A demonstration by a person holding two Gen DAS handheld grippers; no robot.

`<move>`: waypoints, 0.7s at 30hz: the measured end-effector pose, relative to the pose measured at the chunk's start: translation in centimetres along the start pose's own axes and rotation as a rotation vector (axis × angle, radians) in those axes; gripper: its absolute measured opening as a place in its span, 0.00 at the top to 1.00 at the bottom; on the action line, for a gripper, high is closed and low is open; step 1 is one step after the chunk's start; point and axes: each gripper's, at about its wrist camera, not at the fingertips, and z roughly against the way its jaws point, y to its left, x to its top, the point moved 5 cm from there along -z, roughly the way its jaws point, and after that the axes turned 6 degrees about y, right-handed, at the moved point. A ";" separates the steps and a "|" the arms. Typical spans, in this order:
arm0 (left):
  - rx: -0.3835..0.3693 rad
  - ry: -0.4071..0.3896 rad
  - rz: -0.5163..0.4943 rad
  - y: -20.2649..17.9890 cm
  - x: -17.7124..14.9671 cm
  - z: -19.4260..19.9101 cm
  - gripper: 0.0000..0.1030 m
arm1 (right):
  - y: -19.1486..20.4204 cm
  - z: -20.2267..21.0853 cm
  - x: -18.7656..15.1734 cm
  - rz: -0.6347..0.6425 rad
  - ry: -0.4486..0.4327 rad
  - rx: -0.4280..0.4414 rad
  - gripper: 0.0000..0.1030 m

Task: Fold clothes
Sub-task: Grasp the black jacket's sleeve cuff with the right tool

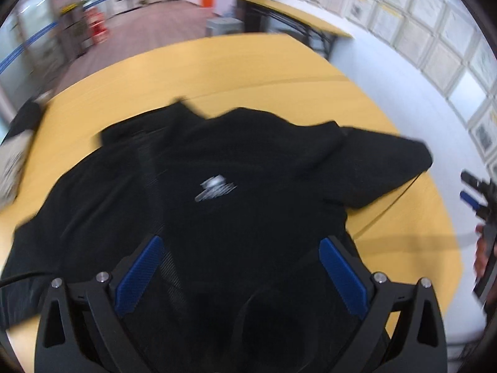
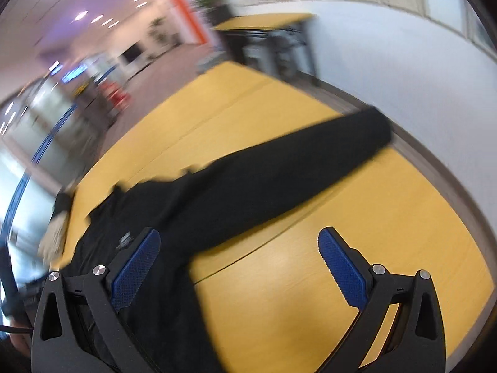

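A black top (image 1: 236, 168) with a small white chest logo (image 1: 214, 188) lies spread on the yellow table (image 1: 236, 71). One long sleeve (image 2: 295, 168) stretches out toward the table's right edge. My left gripper (image 1: 240, 245) hovers open above the garment's lower body, blue pads wide apart and nothing between them. My right gripper (image 2: 239, 242) is open too, over the table beside the sleeve, its left pad above the cloth. The right gripper also shows in the left wrist view at the far right edge (image 1: 475, 192), held in a hand. Both views are motion-blurred.
A pale and dark bundle of cloth (image 1: 15, 155) lies on the table's left side. A second yellow table (image 1: 295, 15) stands behind, by a white wall. The table's right edge (image 1: 447, 217) runs close to the sleeve end.
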 end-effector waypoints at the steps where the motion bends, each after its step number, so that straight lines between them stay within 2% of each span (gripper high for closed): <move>1: -0.007 0.008 -0.041 -1.5 1.6 -2.0 0.00 | -2.0 -1.5 1.3 -0.021 0.002 -0.016 0.00; 4: -0.010 0.018 -0.159 -6.0 6.1 -7.6 0.00 | -7.9 -5.9 5.2 -0.084 0.009 -0.065 0.00; 7: -0.002 0.028 -0.247 -9.3 9.3 -12.4 0.00 | -10.6 -9.8 8.1 -0.100 0.037 -0.099 0.06; 10: 0.020 0.053 -0.311 -10.9 10.6 -15.7 0.00 | -12.2 -12.8 10.0 -0.124 0.057 -0.118 0.14; 14: 0.023 0.082 -0.357 -12.0 10.9 -18.3 0.00 | -13.2 -13.3 12.2 -0.148 0.007 -0.144 0.18; 16: 0.010 0.083 -0.351 -12.1 10.8 -18.9 0.00 | -14.3 -13.6 12.0 -0.167 -0.004 -0.155 0.35; 17: 0.004 0.083 -0.340 -12.0 10.8 -19.1 0.00 | -15.0 -13.9 11.8 -0.188 -0.001 -0.150 0.65; 18: -0.002 0.083 -0.329 -12.0 10.9 -19.3 0.00 | -15.6 -14.0 11.8 -0.207 -0.011 -0.150 0.83; 21: -0.006 0.089 -0.326 -12.3 10.9 -19.7 0.00 | -15.9 -13.2 11.7 -0.255 -0.067 -0.088 0.90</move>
